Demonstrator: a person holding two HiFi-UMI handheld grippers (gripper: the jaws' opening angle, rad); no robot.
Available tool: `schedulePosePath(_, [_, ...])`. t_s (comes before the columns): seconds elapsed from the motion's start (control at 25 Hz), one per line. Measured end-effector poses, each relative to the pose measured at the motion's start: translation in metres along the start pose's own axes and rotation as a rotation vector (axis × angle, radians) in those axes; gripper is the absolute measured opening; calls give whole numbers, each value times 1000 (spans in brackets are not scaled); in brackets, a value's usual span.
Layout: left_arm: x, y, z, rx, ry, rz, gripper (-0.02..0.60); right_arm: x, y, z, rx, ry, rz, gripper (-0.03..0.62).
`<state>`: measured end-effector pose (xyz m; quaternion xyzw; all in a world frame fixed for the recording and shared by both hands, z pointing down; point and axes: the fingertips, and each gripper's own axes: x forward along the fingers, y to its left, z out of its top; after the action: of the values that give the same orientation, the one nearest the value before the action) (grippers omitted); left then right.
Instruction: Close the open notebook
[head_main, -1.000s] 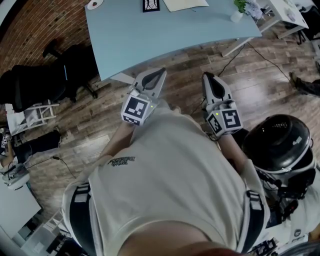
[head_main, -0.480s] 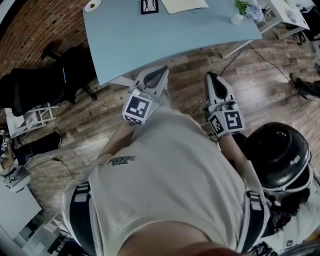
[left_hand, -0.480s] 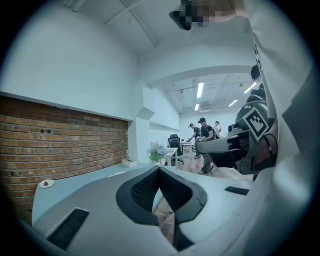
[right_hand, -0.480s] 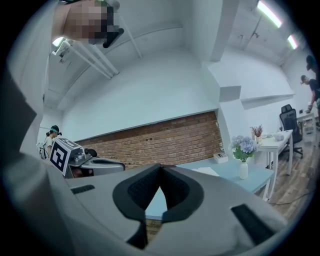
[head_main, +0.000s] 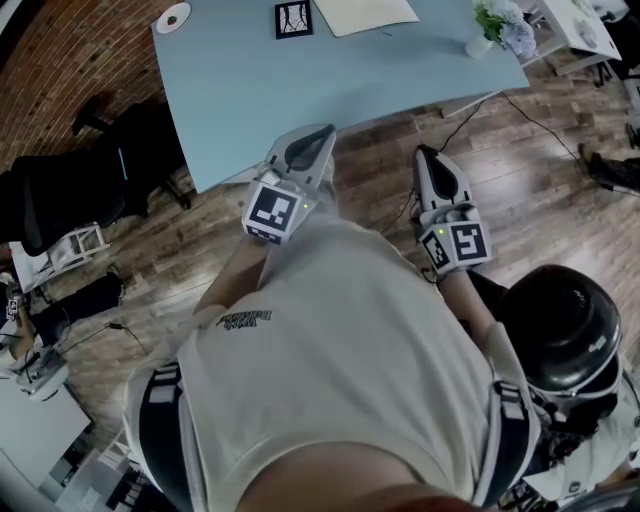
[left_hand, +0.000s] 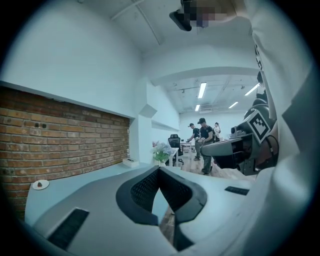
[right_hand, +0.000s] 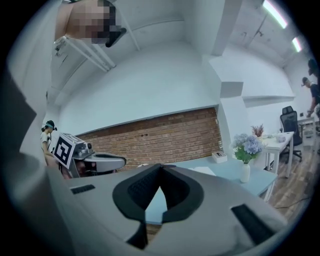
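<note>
Both tools empty: left gripper (left_hand: 159, 171) & right gripper (right_hand: 160, 167) each have jaws pressed together tip to tip, nothing btwn them. They're held side by side over the wood floor (head_main: 520, 150), just short of the near edge of the pale blue table (head_main: 300, 85). The open notebook (head_main: 368, 10) is prob the cream sheet lying flat at the table's far edge, cut off by the frame and well apart from both tips. A black-framed card (head_main: 294, 17) sits to its left, a vase of flowers (head_main: 497, 22) to its right. Handling, as a guess: light, thin, pages floppy, cover a bit stiffer. Lying flat it gives little to pinch, and the smooth top may let it skid. Best hold is the outer edge of one half: slip a tip under, lift, fold toward the spine w/ the other gripper steadying the far half.
</note>
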<state>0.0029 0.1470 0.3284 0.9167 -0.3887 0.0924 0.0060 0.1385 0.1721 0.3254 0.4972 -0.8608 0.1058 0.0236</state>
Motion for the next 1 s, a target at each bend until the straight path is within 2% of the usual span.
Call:
schedulePosePath(0.28, [23,38,-4,-29,19,6,8,44,-6,2,-12,38,23,3])
schedulePosePath(0.68, [52,98,-6,-60,36,0,9,111,-22,22,-54,67,12,3])
schedulePosePath(1.0, [73,156,-2,-74,10,7,8,173,-29,34,-89,75,5,3])
